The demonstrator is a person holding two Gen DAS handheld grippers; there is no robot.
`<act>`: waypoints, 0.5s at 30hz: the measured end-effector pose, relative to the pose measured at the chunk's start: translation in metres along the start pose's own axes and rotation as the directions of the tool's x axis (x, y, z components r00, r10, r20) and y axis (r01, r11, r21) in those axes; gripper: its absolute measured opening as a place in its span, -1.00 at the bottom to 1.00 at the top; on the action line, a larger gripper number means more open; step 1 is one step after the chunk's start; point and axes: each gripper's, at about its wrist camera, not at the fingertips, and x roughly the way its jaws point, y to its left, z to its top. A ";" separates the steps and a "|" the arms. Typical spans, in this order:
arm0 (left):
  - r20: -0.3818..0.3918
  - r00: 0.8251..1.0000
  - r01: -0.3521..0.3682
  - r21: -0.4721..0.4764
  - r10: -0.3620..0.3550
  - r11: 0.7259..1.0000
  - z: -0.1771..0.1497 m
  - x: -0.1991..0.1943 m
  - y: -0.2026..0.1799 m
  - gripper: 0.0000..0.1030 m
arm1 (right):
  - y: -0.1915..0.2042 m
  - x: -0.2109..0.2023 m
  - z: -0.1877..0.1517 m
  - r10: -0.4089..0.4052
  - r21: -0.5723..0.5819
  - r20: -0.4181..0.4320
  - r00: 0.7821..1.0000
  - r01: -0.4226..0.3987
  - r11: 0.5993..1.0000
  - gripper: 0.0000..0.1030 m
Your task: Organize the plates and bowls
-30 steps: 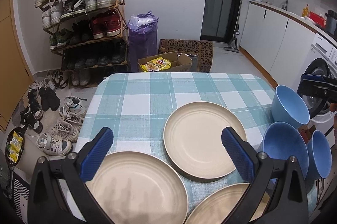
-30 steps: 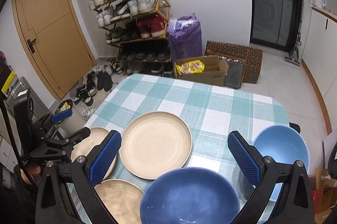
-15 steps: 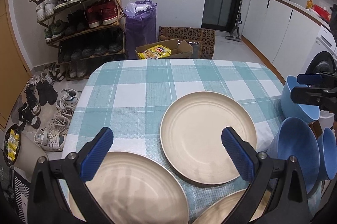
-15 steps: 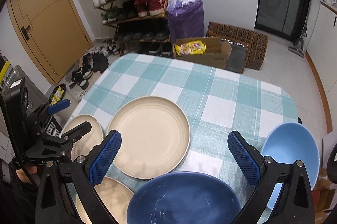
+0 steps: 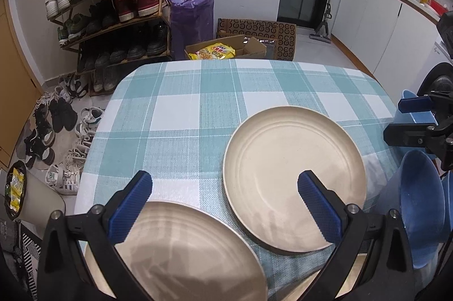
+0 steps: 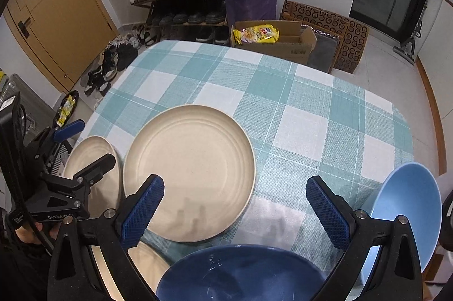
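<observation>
The dark blue bowl (image 6: 240,272) and the light blue bowl (image 6: 407,216) show nothing inside them, and the three beige plates are bare. Taking the middle plate (image 5: 294,176) as landmark: a second plate (image 5: 184,253) lies just to its near left, a third plate (image 6: 144,267) peeks out just nearer than it, the dark bowl sits at its near right, and the light bowl stands further right at the edge of the checked surface (image 5: 198,108).

The left tongs (image 5: 223,204) hang open and empty over the second plate and the landmark's near edge. The right tongs (image 6: 235,210) gape wide, empty, above the dark bowl.

Only the right wrist view shows a hand (image 6: 28,236) under the left tool and a wooden door (image 6: 56,12); only the left wrist view shows the kitchen cabinets (image 5: 382,26).
</observation>
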 end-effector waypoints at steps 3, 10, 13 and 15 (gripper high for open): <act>-0.013 1.000 0.007 0.002 -0.007 1.000 -0.001 0.006 0.000 1.00 | 0.000 0.013 0.002 -0.003 -0.005 -0.041 0.999 0.003 1.000 0.99; -0.046 0.999 0.011 0.016 -0.010 1.000 -0.003 0.020 -0.003 1.00 | -0.001 0.046 0.004 0.001 -0.012 -0.144 0.990 -0.003 1.000 0.99; -0.068 0.998 0.014 0.014 -0.013 1.000 -0.003 0.025 -0.003 1.00 | -0.003 0.058 0.005 -0.002 -0.010 -0.176 0.984 0.000 1.000 0.98; -0.078 0.997 0.023 0.007 -0.022 1.000 -0.003 0.028 -0.003 1.00 | -0.004 0.064 0.006 0.005 -0.004 -0.194 0.981 -0.005 1.000 0.93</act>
